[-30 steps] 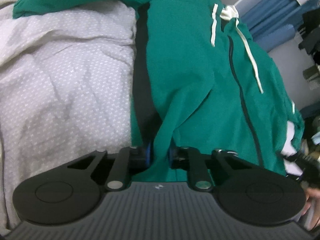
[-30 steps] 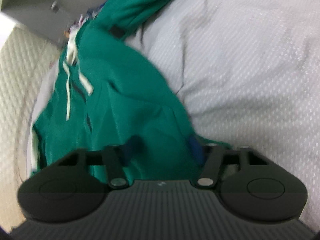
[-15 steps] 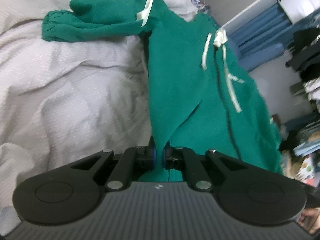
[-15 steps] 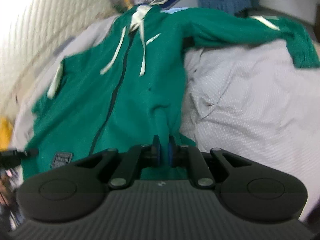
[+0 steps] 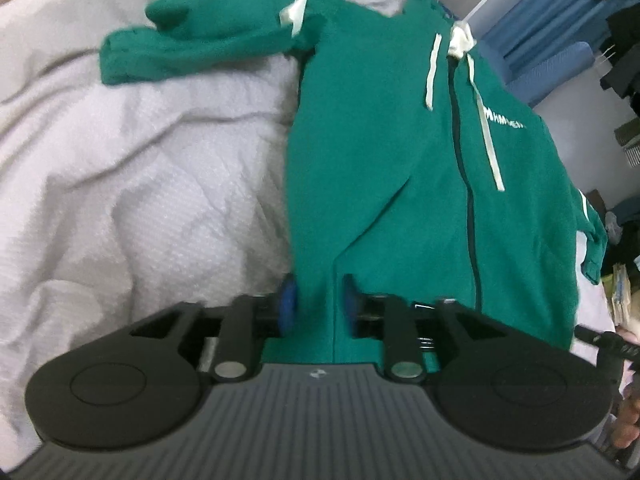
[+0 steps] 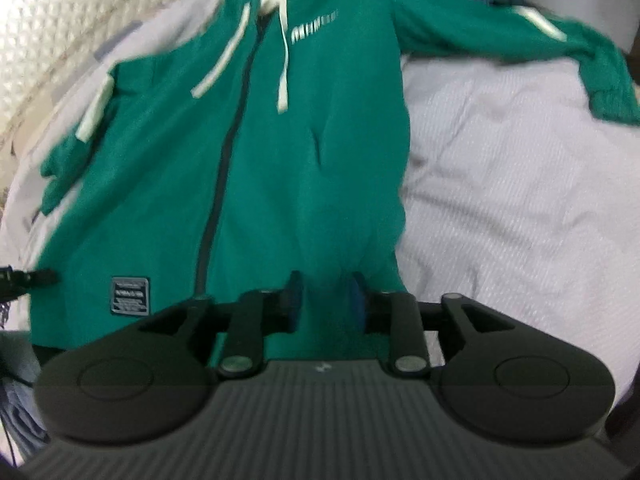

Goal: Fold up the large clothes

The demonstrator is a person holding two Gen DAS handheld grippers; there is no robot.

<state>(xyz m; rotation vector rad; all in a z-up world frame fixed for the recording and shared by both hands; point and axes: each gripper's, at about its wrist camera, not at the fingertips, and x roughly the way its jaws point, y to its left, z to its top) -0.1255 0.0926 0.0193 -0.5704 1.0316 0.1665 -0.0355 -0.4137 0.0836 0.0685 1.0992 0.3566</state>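
A green zip hoodie (image 5: 400, 168) with cream drawstrings lies front up on a grey bedspread (image 5: 140, 168). One sleeve stretches out to the left in the left wrist view. In the right wrist view the hoodie (image 6: 280, 152) lies spread with one sleeve out to the right. My left gripper (image 5: 318, 300) is open, its jaws either side of the hoodie's bottom hem. My right gripper (image 6: 326, 296) is open, its jaws astride the hem near the other bottom corner.
The grey bedspread (image 6: 500, 200) is rumpled beside the hoodie. A quilted cream headboard (image 6: 60, 20) is at the upper left in the right wrist view. Blue furniture (image 5: 552, 64) and clutter stand beyond the bed.
Both grippers were shut on the hem half a second ago and have opened, letting the hoodie go. It now lies spread flatter on the bed.
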